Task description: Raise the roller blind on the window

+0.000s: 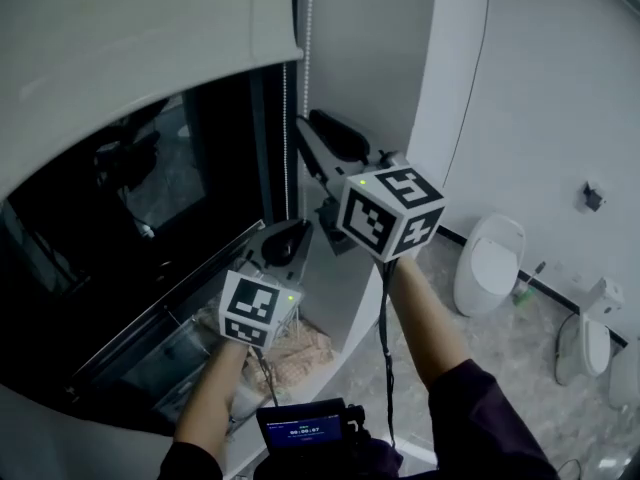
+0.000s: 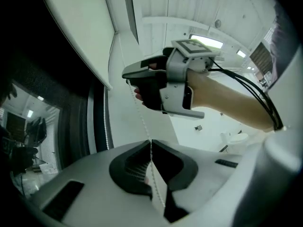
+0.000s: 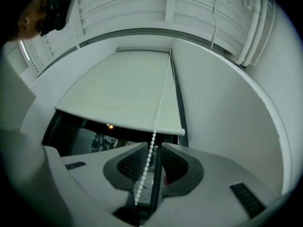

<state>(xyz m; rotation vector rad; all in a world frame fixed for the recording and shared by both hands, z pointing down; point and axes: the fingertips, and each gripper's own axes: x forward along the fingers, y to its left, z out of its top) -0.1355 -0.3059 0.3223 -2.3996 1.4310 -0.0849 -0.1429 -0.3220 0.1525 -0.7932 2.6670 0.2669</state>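
Note:
The white roller blind (image 1: 130, 58) covers the top of the dark window (image 1: 120, 268); its bottom bar (image 3: 123, 124) shows in the right gripper view. A white bead chain (image 1: 286, 148) hangs along the window's right side. My left gripper (image 1: 290, 240) is the lower one and is shut on the bead chain (image 2: 142, 122), which is pinched between the closed pads of the left gripper (image 2: 150, 144). My right gripper (image 1: 308, 128) is higher up the chain. In its own view the right gripper (image 3: 153, 148) is open, with the chain (image 3: 150, 148) running loosely through the gap.
A white wall (image 1: 370, 48) stands right of the window. On the sill below lies a woven straw-coloured thing (image 1: 300, 353). A toilet (image 1: 490, 263) and another white fixture (image 1: 585, 348) stand on the floor at the right. A small screen (image 1: 300, 430) sits at the bottom edge.

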